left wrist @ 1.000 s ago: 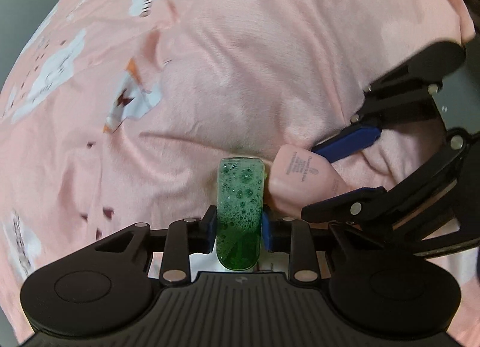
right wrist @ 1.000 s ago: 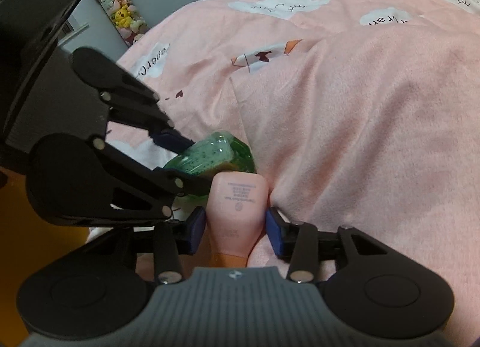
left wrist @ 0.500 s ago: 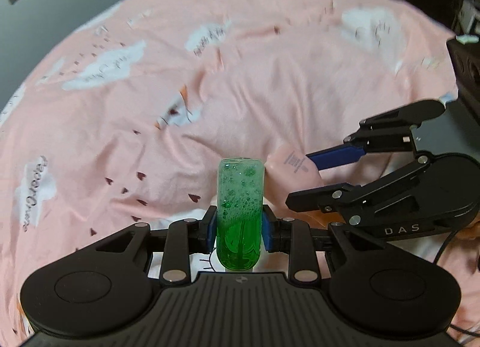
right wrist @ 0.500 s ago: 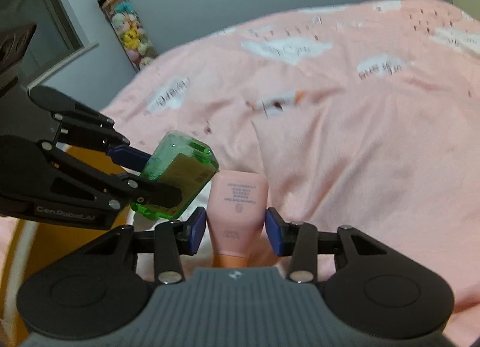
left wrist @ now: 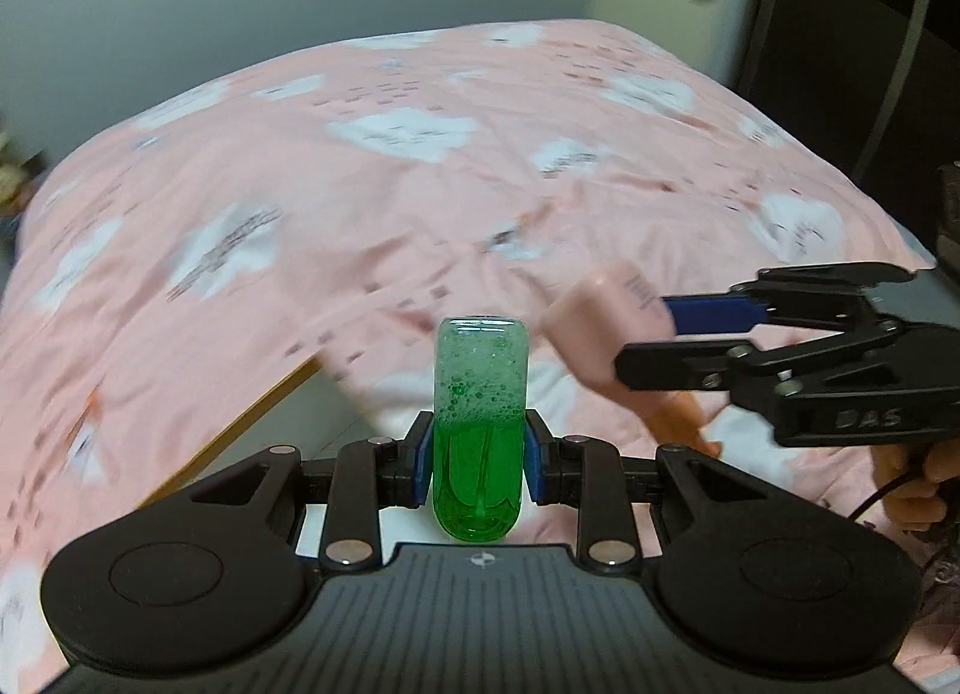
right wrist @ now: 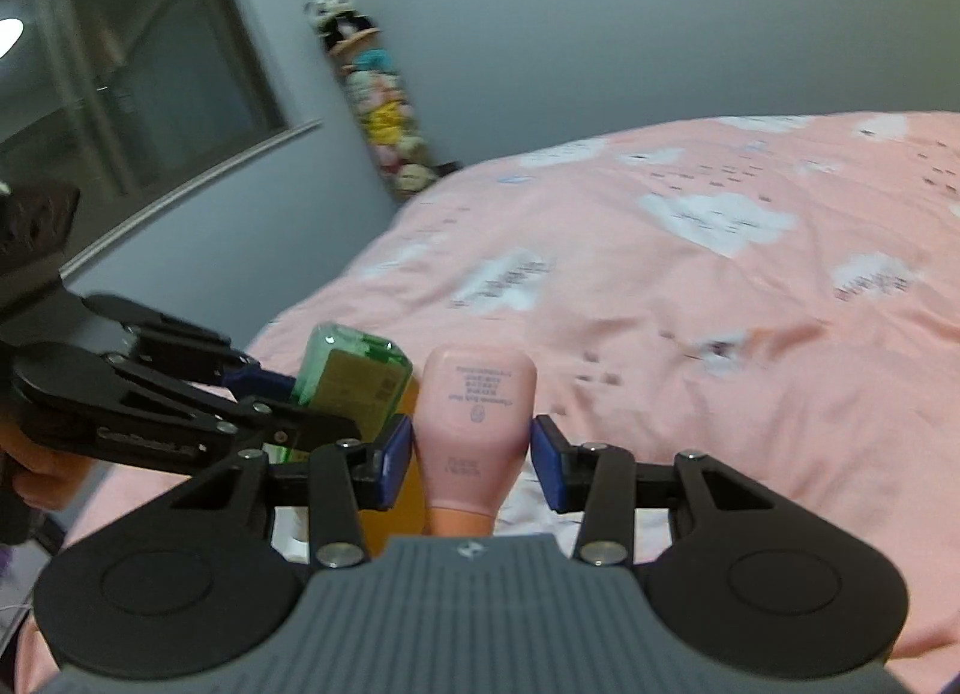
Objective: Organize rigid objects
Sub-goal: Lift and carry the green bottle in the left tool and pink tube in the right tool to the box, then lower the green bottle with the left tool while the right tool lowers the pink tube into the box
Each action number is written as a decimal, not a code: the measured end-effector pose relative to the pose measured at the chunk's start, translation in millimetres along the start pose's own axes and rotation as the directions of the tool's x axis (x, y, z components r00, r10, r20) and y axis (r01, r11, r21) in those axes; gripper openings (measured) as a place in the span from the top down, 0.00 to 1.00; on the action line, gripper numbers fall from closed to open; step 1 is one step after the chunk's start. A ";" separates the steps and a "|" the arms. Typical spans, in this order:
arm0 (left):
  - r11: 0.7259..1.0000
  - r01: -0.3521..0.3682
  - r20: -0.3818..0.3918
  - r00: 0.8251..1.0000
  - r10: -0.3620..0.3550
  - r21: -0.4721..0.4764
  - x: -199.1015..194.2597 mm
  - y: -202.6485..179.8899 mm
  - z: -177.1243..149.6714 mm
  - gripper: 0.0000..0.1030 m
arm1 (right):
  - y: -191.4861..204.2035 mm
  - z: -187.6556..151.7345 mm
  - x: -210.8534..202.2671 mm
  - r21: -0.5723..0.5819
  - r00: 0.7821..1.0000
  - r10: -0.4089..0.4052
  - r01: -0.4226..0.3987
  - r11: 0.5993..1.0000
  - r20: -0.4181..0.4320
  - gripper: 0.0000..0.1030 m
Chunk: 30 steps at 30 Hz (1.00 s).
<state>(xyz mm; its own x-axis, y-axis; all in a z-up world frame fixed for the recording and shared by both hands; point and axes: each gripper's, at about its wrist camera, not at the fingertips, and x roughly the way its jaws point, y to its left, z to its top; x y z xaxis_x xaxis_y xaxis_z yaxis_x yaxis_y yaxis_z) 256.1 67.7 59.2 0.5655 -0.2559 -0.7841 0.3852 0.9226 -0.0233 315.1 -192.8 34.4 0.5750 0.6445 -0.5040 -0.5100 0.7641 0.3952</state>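
While both bottles are held clear above the bed, the green bottle [left wrist: 480,430] sits between the blue pads [left wrist: 423,457] of the left hand-held gripper [left wrist: 480,457], which is clamped on its lower half. It is clear plastic, green liquid in the near part, pale foam and bubbles toward the far, rounded end. From the right wrist view the same bottle shows a yellowish label and tilts, just left of the pink bottle [right wrist: 474,424]. The pink bottle stands in the right hand-held gripper [right wrist: 474,454], its blue pads [right wrist: 396,460] pressed to either side of the body, printed text upside down, a peach-coloured cap toward the camera. The two bottles are close beside each other; whether they touch I cannot tell. In the left wrist view a person's fingers [left wrist: 924,484] wrap the right tool's handle, cable trailing. Below and beyond lies the bed [left wrist: 360,184], covered in pink bedding with white cloud prints, somewhat blurred. A wooden edge [left wrist: 240,430] shows at lower left under the cover. Grey wall [right wrist: 540,34] behind, a window [right wrist: 120,64] at left, a tall hanging column of soft toys [right wrist: 378,94] in the corner.
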 end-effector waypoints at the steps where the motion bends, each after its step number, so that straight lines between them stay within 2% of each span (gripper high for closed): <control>1: 1.000 -0.009 -0.002 1.000 0.009 -0.030 -3.4 8.9 -5.6 0.68 | 11.0 2.0 2.3 -0.014 1.000 0.025 -0.025 1.000 -0.006 0.58; 6: 0.981 -0.039 -0.036 0.999 0.032 -0.191 -7.4 53.1 -39.0 0.68 | 67.7 8.9 34.4 -0.090 0.990 0.109 -0.117 0.989 -0.087 0.58; 10: 0.958 -0.077 -0.072 0.996 0.060 -0.278 2.4 83.9 -60.3 0.68 | 108.0 3.1 70.8 -0.173 0.977 0.107 -0.140 0.975 -0.184 0.58; 13: 0.941 -0.103 -0.105 0.992 0.072 -0.322 15.6 103.3 -68.8 0.68 | 124.0 -3.6 100.4 -0.216 0.966 0.074 -0.129 0.968 -0.247 0.58; 17: 0.924 -0.149 -0.175 0.980 0.092 -0.353 42.1 122.4 -75.0 0.68 | 135.4 -5.6 144.1 -0.275 0.957 0.013 -0.097 0.957 -0.290 0.58; 24: 0.885 -0.193 -0.255 0.963 0.088 -0.423 74.8 154.4 -84.7 0.68 | 135.8 -10.4 206.0 -0.282 0.924 -0.052 -0.062 0.958 -0.378 0.58; 30: 0.902 -0.263 -0.314 0.937 0.154 -0.341 84.7 153.0 -78.8 0.68 | 137.9 -16.6 219.1 -0.328 0.912 -0.069 -0.074 0.942 -0.404 0.58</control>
<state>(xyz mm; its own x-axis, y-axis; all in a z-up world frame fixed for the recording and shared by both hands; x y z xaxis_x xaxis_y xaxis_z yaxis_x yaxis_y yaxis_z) 305.4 209.9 -59.6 0.3598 -0.0069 -0.9330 -0.0500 0.9984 -0.0267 360.2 53.2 -34.3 0.3008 0.5231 -0.7974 -0.7326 0.6621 0.1579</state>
